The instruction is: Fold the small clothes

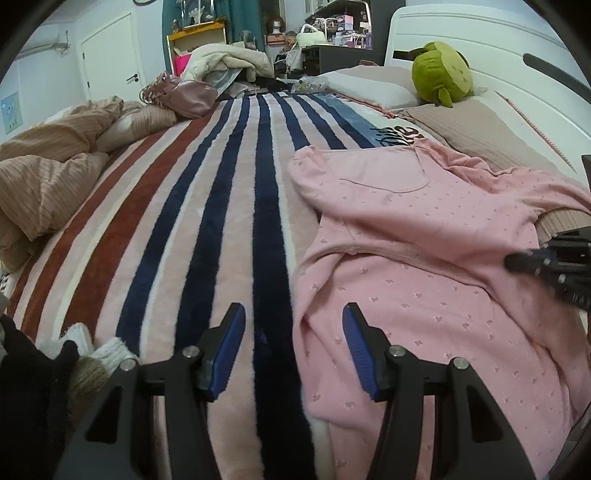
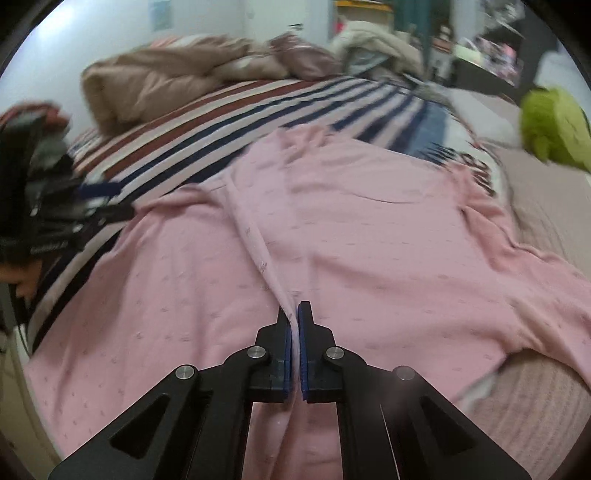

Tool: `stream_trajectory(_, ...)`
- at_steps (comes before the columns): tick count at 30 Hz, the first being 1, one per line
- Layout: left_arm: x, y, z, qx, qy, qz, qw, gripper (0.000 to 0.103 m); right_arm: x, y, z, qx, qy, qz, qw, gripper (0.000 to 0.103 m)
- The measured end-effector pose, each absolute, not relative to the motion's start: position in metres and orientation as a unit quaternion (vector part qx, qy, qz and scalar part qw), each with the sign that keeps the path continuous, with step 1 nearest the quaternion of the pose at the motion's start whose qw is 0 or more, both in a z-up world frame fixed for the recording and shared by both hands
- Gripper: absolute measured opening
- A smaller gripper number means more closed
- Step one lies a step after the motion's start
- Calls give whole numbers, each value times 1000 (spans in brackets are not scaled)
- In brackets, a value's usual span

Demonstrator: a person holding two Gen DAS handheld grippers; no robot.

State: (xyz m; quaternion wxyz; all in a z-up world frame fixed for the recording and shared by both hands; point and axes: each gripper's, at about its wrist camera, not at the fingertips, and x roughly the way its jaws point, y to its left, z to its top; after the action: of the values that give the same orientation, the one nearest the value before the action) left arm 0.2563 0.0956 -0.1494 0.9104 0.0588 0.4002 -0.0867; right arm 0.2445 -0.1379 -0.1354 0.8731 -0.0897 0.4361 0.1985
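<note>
A pink garment point(image 1: 424, 266) with small printed motifs lies spread on the striped blanket point(image 1: 207, 206) of a bed. My left gripper point(image 1: 293, 314) hovers open over the garment's left edge, one blue pad above the blanket and the other above pink cloth, gripping nothing. In the right wrist view my right gripper point(image 2: 294, 310) is shut on a raised ridge of the pink garment point(image 2: 369, 240), the fold pinched between its blue pads. The right gripper point(image 1: 550, 264) also shows at the right edge of the left wrist view, and the left gripper point(image 2: 92, 203) at the left edge of the right wrist view.
A rumpled tan duvet point(image 1: 48, 166) lies at the left of the bed. A green plush toy point(image 1: 443, 74) sits on pillows by the white headboard point(image 1: 480, 33). A pink bag point(image 1: 184, 96) and piled bedding lie at the far end. Dark and white items point(image 1: 74, 354) rest near the front left.
</note>
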Motion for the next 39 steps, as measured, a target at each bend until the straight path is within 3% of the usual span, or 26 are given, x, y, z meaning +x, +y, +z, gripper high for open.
stream_trajectory(11,297,77,-166,64,419,-95,901,51,274,-199,-157,-87,483,99,866,0)
stream_trajectory(12,302,76,-166,67,420,-97,900,51,275,-193,-156,-108,486,99,862,5)
stream_trajectory(14,313,74,-164,62,419,-109,899,51,275,-184,-145,-120,467,111,869,25)
stream_trajectory(15,318,76,-163,50,419,-118,899,51,276,-175,-135,-111,455,144,872,43)
stream_trajectory(16,327,77,-162,31,423,-129,897,51,278,-169,-129,-105,448,164,873,45)
stream_trajectory(21,353,78,-168,4,439,-141,887,51,307,-118,-118,-125,423,239,865,45)
stream_trajectory(24,362,79,-178,-1,450,-147,881,38,332,-74,-131,-187,400,263,857,46)
stream_trajectory(28,364,84,-189,-11,452,-157,878,30,366,-38,-161,-228,406,253,848,44)
stream_trajectory(34,361,85,-192,-10,440,-158,884,31,423,-69,-153,-121,389,179,896,44)
stream_trajectory(39,362,88,-193,-20,440,-160,884,31,457,-112,-175,-93,453,82,883,39)
